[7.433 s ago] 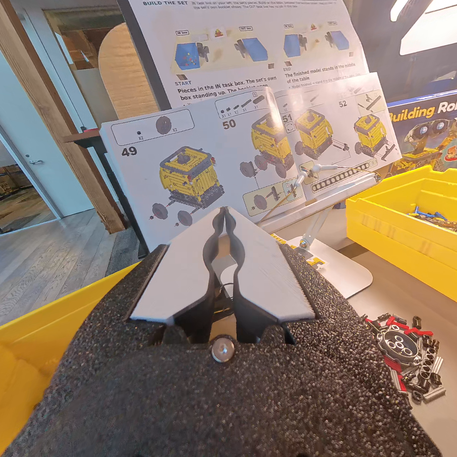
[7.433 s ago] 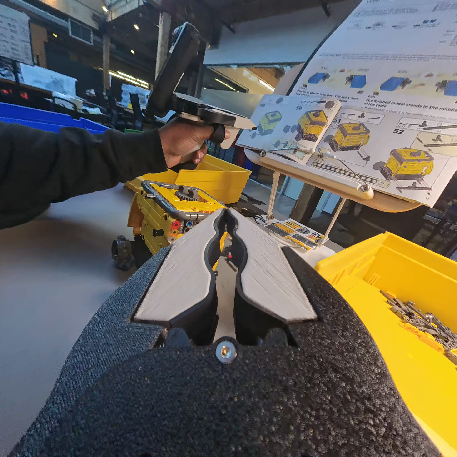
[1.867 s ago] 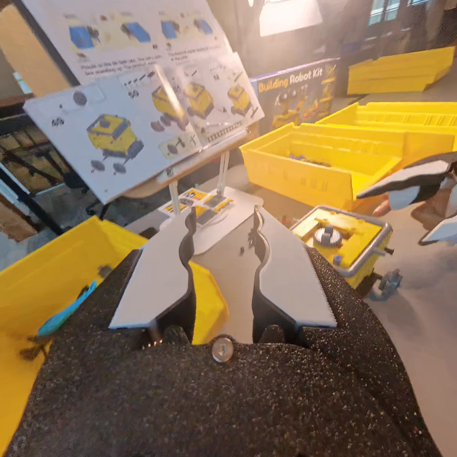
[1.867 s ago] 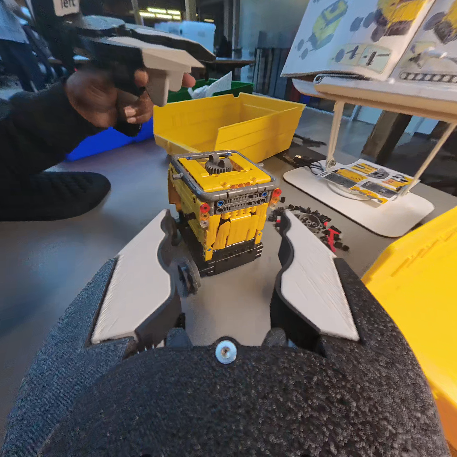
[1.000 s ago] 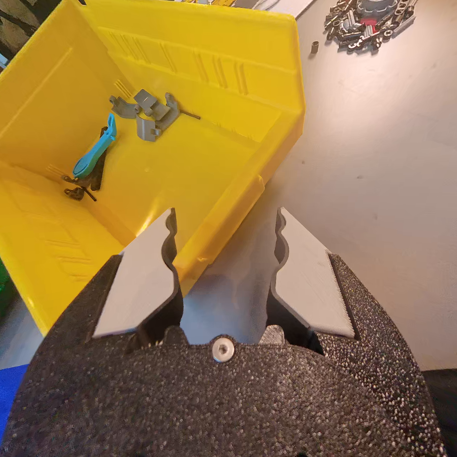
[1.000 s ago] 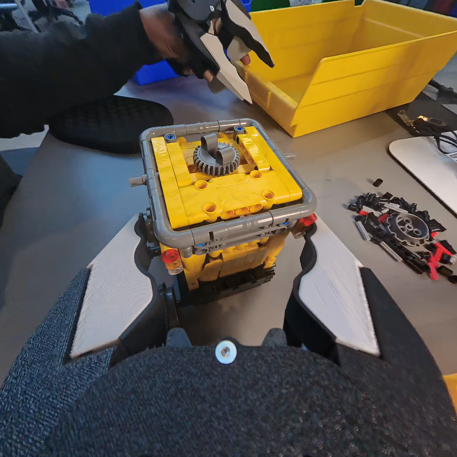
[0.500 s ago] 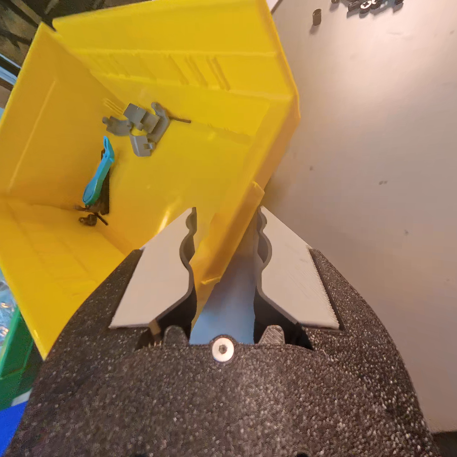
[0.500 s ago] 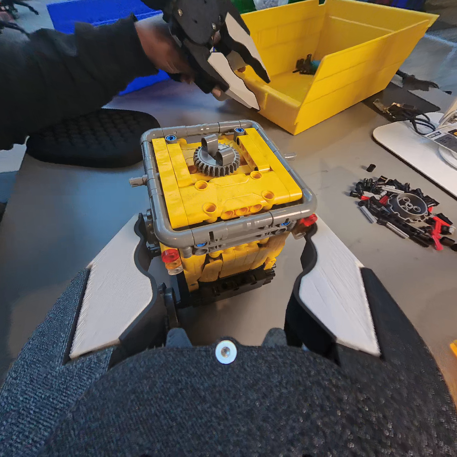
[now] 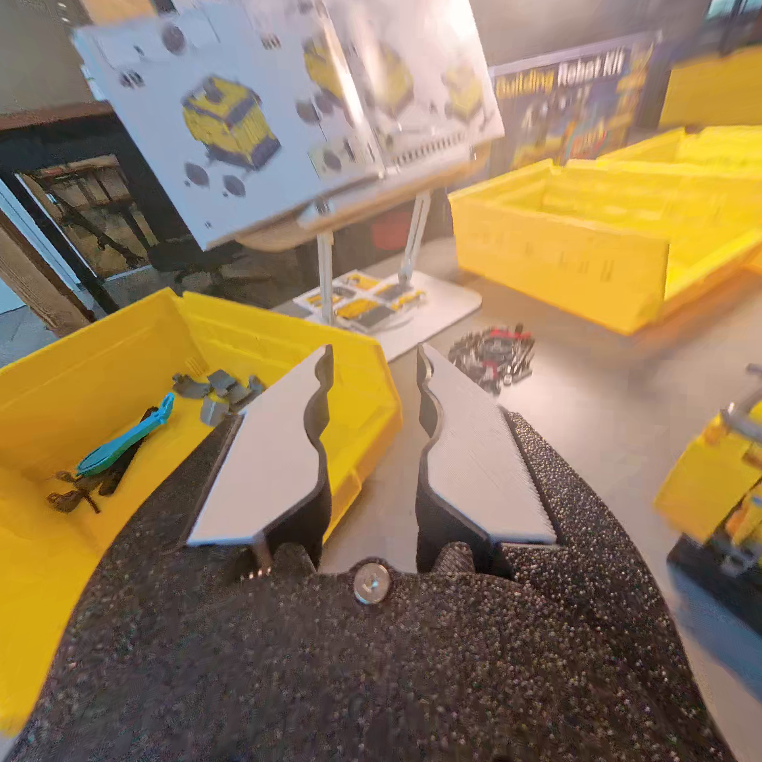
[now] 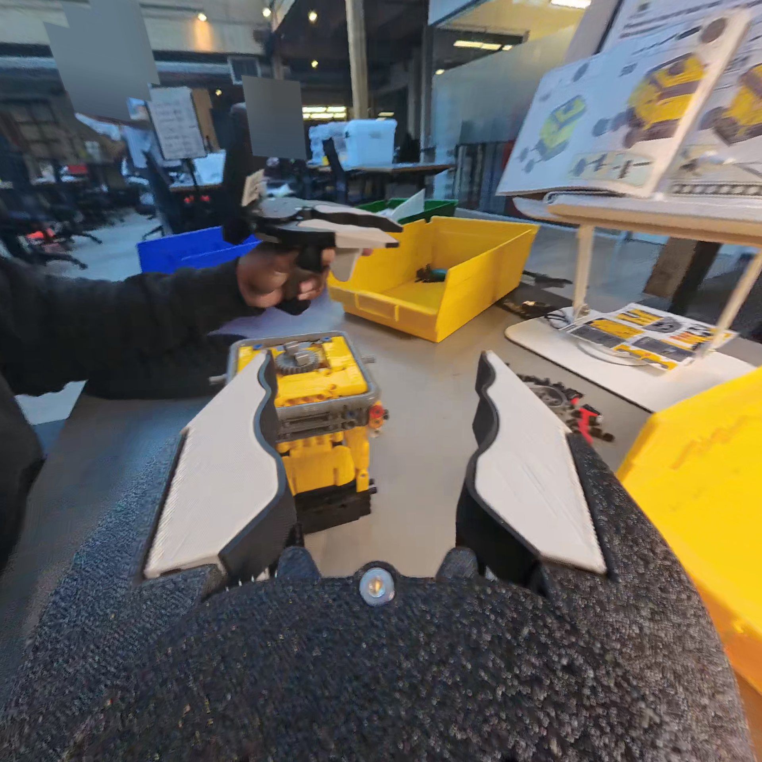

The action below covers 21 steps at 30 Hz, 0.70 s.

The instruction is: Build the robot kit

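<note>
**Both tools open and empty above the tabletop**

Left wrist view. Left tool (image 9: 374, 358) has its jaws parted with nothing between them. It hangs over the near corner of a yellow bin (image 9: 363, 396), its left finger above the bin wall and its right finger above bare grey tabletop (image 9: 577, 412). Inside the bin lie a teal lever-shaped piece (image 9: 123, 441), a few grey brick parts (image 9: 218, 391) and some small dark pieces, all loose on the floor of the bin. Ahead, a white stand (image 9: 433, 305) props an open instruction booklet (image 9: 255, 123) at a reading angle; the page is blurred. A heap of small black and red parts (image 9: 492, 358) lies on the tabletop beside the stand's base. A larger yellow tray (image 9: 556, 255) sits farther right, a printed kit box (image 9: 573, 103) behind it. A corner of the yellow brick model (image 9: 713, 486) shows at the right edge.

Right wrist view. Right tool (image 10: 375, 363) is spread wide and grips nothing. The yellow brick model (image 10: 321, 412) stands upright on the tabletop just beyond the left finger, partly hidden by it and not clamped; a grey gear sits on its top. The person's left hand (image 10: 276, 280) holds the other tool level, above and apart from the model, pointing toward the yellow bin. Another yellow bin wall (image 10: 701, 474) is close at the right.
</note>
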### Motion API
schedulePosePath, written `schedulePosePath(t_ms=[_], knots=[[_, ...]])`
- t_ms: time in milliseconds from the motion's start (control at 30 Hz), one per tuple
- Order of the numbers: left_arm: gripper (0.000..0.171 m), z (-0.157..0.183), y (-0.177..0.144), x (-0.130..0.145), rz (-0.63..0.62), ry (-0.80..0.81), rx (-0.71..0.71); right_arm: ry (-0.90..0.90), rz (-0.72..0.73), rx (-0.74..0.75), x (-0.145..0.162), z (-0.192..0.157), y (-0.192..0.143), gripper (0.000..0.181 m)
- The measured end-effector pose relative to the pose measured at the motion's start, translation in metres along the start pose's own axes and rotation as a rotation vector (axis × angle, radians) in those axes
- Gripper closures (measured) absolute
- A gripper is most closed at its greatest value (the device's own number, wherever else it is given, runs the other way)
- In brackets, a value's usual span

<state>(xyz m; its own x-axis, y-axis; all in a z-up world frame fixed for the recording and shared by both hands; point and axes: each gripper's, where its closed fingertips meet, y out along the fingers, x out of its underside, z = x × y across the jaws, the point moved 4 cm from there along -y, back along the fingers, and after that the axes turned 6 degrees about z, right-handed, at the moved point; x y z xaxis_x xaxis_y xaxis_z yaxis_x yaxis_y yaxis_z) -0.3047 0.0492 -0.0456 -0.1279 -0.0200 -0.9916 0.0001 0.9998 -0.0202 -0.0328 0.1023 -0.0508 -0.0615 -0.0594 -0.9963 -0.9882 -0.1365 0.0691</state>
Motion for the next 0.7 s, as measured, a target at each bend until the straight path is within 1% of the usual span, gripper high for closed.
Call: schedulePosePath(t_ms=[67,167,300,367,533,700], knots=[[0.141,-0.004,0.008,-0.019,0.077,-0.067,-0.028,-0.004,0.065,0.075,-0.003,0.019,-0.003,0.097],[0.152,-0.013,0.027,-0.047,0.15,-0.045,-0.078,-0.028,0.119,0.168,-0.001,0.036,-0.007,0.109],[0.167,-0.024,0.063,-0.088,0.226,-0.025,-0.119,-0.095,0.112,0.25,0.007,0.042,-0.011,0.129],[0.171,-0.03,0.085,-0.103,0.253,-0.027,-0.143,-0.122,0.091,0.272,0.011,0.043,-0.011,0.135],[0.171,-0.047,0.141,-0.122,0.247,-0.017,-0.175,-0.134,0.073,0.228,0.017,0.036,-0.007,0.15],[0.171,-0.061,0.175,-0.122,0.228,-0.022,-0.199,-0.125,0.075,0.238,0.019,0.039,-0.007,0.161]])
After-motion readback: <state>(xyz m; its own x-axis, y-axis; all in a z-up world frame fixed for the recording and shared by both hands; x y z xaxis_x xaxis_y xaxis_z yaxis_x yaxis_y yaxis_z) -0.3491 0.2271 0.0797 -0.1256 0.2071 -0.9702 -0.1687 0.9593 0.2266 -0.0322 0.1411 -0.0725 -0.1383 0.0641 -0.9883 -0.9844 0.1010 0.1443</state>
